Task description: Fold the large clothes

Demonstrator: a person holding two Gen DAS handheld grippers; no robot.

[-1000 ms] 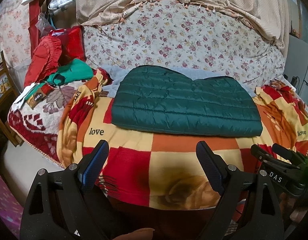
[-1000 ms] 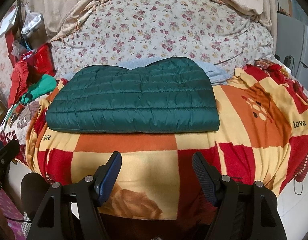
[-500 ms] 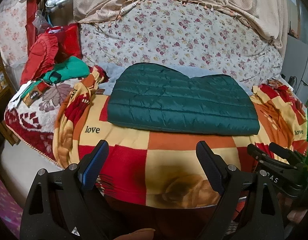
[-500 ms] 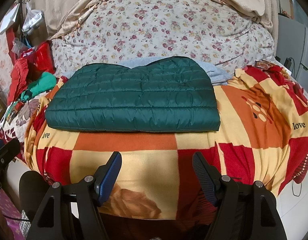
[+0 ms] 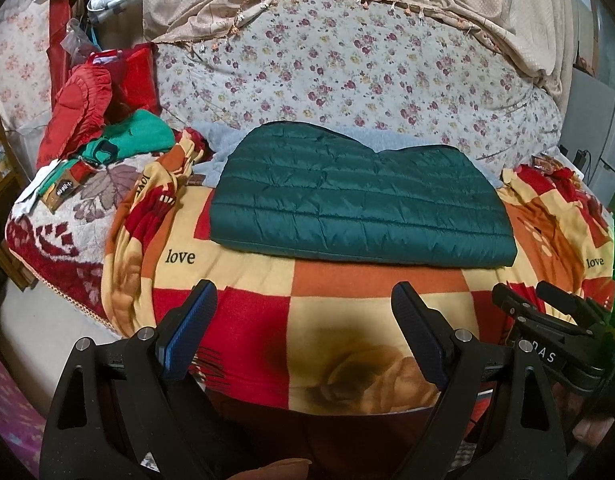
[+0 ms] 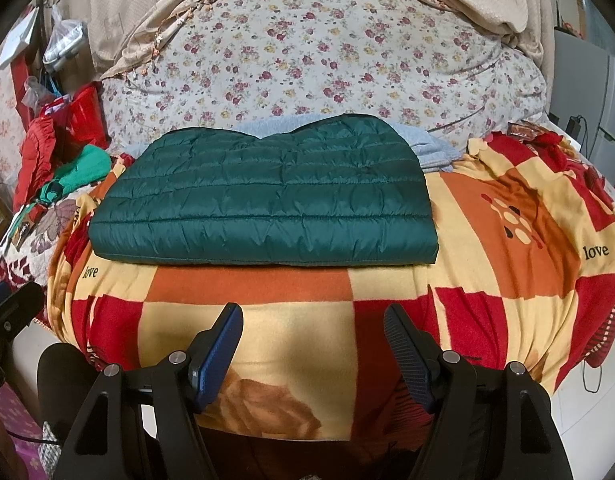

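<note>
Where folded, green jacket [image 6: 263, 196] lies flat.

The dark green quilted jacket [image 5: 359, 196] [image 6: 267, 196] lay folded flat — a neat rectangle — on the bed's checked blanket [image 5: 347, 312] [image 6: 507, 240].
</note>
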